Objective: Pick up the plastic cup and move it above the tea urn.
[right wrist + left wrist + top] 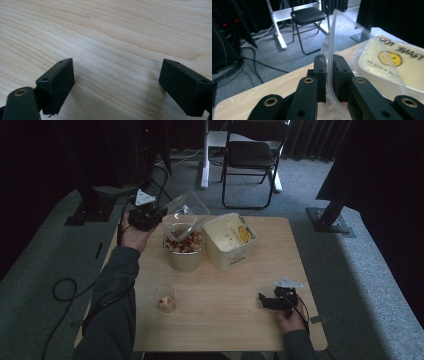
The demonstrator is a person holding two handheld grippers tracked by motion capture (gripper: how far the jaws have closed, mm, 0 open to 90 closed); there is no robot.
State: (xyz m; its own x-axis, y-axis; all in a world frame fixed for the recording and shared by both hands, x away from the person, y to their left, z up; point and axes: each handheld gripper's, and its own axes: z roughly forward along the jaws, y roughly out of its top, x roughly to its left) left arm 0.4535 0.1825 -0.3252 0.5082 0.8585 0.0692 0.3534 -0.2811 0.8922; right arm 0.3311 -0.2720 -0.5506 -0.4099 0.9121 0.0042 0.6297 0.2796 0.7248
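Left gripper view has the left gripper (329,75) pinching a clear plastic lid (331,45) on edge, above the filled tub (183,247) beside the cream tub (231,240). Right gripper (116,85) rests spread on the table (112,30).

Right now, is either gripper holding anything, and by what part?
The left gripper is shut on the clear plastic lid, pinching its rim edge, lifted above the food tub. The right gripper is open over the table, holding nothing.

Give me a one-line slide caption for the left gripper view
Left gripper fingers pinch the rim of a clear plastic lid beside a smiley-printed paper tub.
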